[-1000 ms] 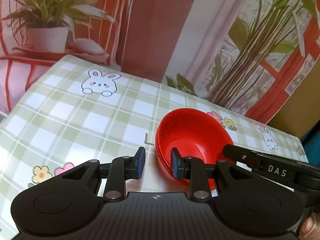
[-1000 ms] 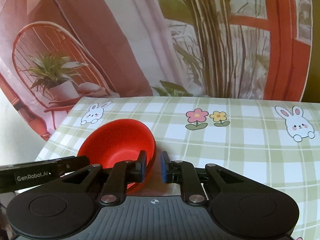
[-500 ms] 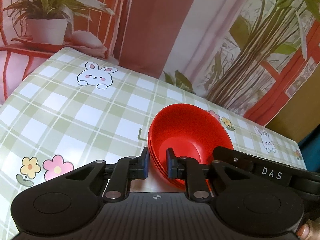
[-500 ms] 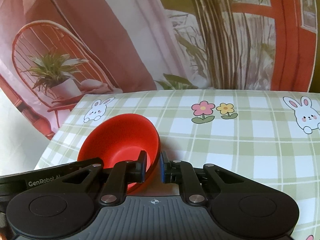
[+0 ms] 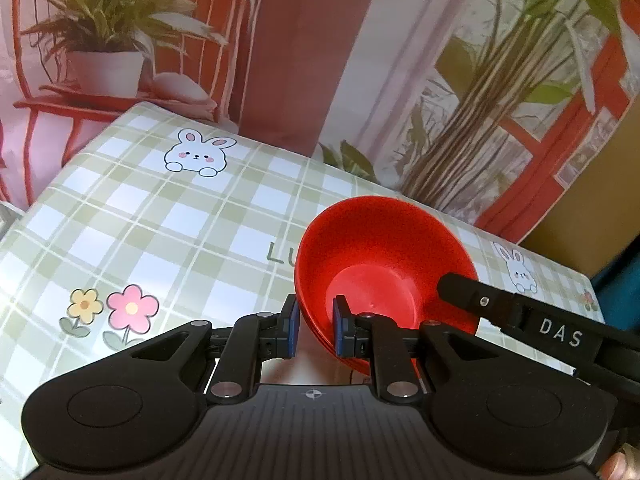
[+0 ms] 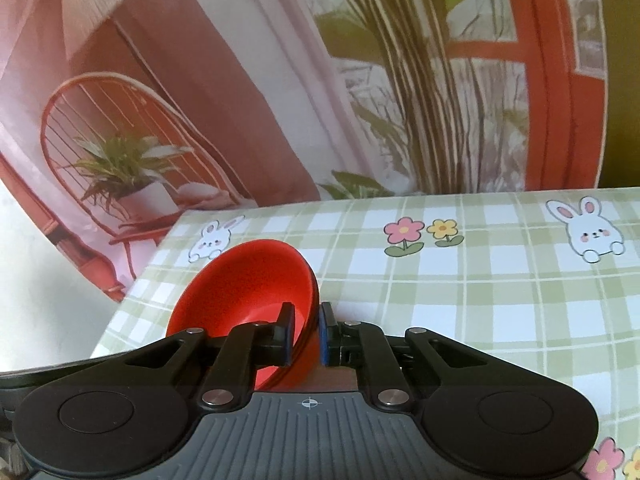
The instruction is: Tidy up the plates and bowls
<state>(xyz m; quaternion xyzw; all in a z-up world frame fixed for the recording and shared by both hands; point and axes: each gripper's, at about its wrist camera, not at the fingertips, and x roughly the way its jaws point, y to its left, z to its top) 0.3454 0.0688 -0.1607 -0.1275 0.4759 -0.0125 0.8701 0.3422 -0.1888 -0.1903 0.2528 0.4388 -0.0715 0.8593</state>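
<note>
A stack of red bowls (image 5: 384, 264) is held tilted above the green checked tablecloth (image 5: 160, 240). My left gripper (image 5: 316, 330) is shut on the stack's near left rim, one finger inside and one outside. My right gripper (image 6: 304, 334) is shut on the opposite rim of the red bowls (image 6: 248, 284). The right gripper's body shows as a black bar at the right of the left wrist view (image 5: 520, 320). The underside of the stack is hidden.
The tablecloth (image 6: 480, 280) has rabbit and flower prints. A printed backdrop (image 6: 280, 80) with a plant, chair and red window frame stands right behind the table's far edge. The table's left edge (image 6: 132, 300) lies close to the bowls.
My left gripper closed from open onto the bowls' rim. Both grippers rose with the stack, which now hangs tilted higher over the cloth.
</note>
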